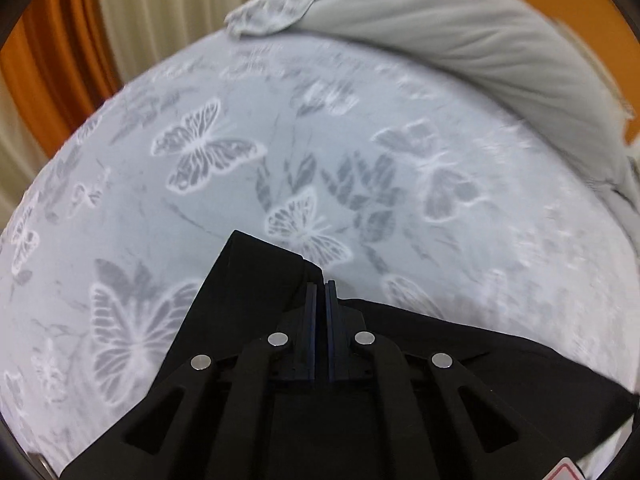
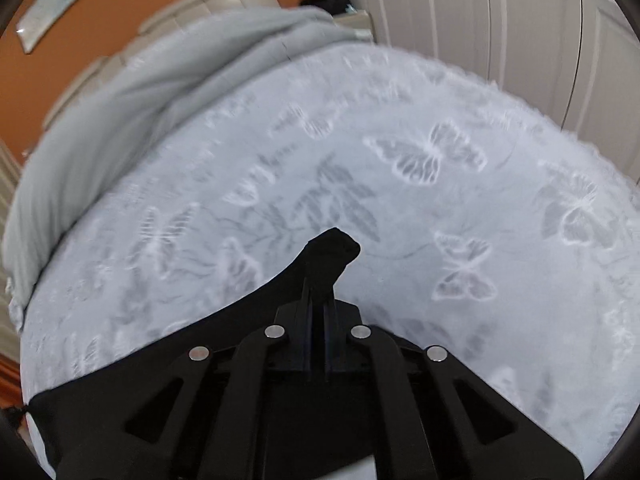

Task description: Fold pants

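The black pants (image 1: pixel 248 280) hang from both of my tools, held up over the bed. In my left gripper (image 1: pixel 322 284) the two fingers are pressed nearly together with a fold of the dark cloth pinched between them; a flat corner of the fabric sticks up just ahead and to the left of the fingertips, and more of it trails off to the right and below the tool. My right gripper (image 2: pixel 318 286) is likewise squeezed narrow on the pants (image 2: pixel 332 250), with a bunched tip of cloth poking out just beyond the fingertips and a long edge sweeping down to the left under the tool. Below and ahead of both tools spreads a pale bedspread (image 1: pixel 360 128) printed with grey and white butterflies (image 1: pixel 204 144). Farther ahead of the left tool, at the far edge of the bed, lies a rumpled grey blanket (image 1: pixel 460 36); from the right tool it sits ahead and to the left (image 2: pixel 160 76). Beyond it there is an orange wall (image 2: pixel 132 8), and ahead to the right of my right tool stand white panelled doors (image 2: pixel 500 32).
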Available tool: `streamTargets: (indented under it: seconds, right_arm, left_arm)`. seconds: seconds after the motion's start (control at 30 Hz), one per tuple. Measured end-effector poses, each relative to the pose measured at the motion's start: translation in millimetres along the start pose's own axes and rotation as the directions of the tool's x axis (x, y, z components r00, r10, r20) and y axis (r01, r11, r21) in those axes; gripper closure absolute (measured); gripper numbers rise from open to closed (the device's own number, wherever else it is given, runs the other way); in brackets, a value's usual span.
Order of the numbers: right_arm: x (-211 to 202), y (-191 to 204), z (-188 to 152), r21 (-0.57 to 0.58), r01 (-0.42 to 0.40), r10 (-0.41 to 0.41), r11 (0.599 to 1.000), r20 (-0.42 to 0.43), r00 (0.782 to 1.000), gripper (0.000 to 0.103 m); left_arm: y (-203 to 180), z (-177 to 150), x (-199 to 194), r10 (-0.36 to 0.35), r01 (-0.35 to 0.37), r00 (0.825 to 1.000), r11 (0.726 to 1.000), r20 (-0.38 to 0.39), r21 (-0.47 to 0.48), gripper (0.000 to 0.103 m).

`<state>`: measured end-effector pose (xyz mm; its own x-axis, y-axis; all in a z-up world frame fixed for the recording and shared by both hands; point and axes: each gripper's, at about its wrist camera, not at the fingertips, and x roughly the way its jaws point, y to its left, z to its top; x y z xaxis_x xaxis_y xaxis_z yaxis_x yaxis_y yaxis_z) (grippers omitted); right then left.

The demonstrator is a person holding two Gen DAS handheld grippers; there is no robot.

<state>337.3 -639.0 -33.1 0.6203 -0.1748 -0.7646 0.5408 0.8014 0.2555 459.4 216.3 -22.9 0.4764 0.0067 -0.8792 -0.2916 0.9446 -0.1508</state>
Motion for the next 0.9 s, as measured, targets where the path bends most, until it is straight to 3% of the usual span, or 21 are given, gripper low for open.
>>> streamTargets:
  seconds: [0.13,0.23,0.37,0.63,0.77,0.83,0.87,0.9]
  right_arm:
    - [-63.9,-10.7,-12.7,-0.056,-0.060,0.062,0.997,0.052,0.997,0.101]
    - [-111.5,-23.5,-34.9,-0.108,-0.098,0.108,0.989,0.091,0.990,0.101]
    - [-151.7,-49.6,-74.3,-0.171,-0.083,0.099,0.982,0.089,0.991,0.101]
    - [-162.2,-117.5,-170.8,-0.145,-0.047,0.046,0.988,-0.007,0.999,0.101]
    - [-153.3,-137.7,-207.1,-0.105,-0.026,0.020,0.994,-0.058,0.998,0.095]
    - [-155.7,-144.9,-214.7,-0.070,-0.009,0.004,0.997,-0.072,0.997,0.083]
    - [-162.9,-147.3,-217.6,-0.052,-0.009,0.006,0.999,-0.060,0.998,0.080]
    - [-173.0,-148.6,-219.4,-0.038,-0.010,0.009,0.999,-0.039,0.999,0.066]
  left_arm:
    - [12.9,-24.1,-50.8,-0.071,0.070,0.997,0.997,0.026,0.033,0.100]
    - [36.1,-60.5,-93.2,-0.126,0.124,0.991,0.991,0.037,0.054,0.100]
    - [73.1,-112.9,-131.4,-0.157,0.155,0.987,0.986,0.024,0.066,0.100]
    - [130.8,-210.4,-135.7,-0.161,0.164,0.983,0.986,-0.088,0.029,0.100]
    - [145.6,-237.2,-131.5,-0.238,0.233,0.965,0.971,-0.111,-0.054,0.099]
    - [149.3,-242.5,-133.7,-0.268,0.260,0.959,0.961,-0.096,-0.094,0.090]
    - [152.1,-243.8,-135.4,-0.284,0.273,0.955,0.954,-0.086,-0.123,0.067]
    - [155.3,-244.0,-137.5,-0.300,0.286,0.951,0.945,-0.069,-0.161,0.042]
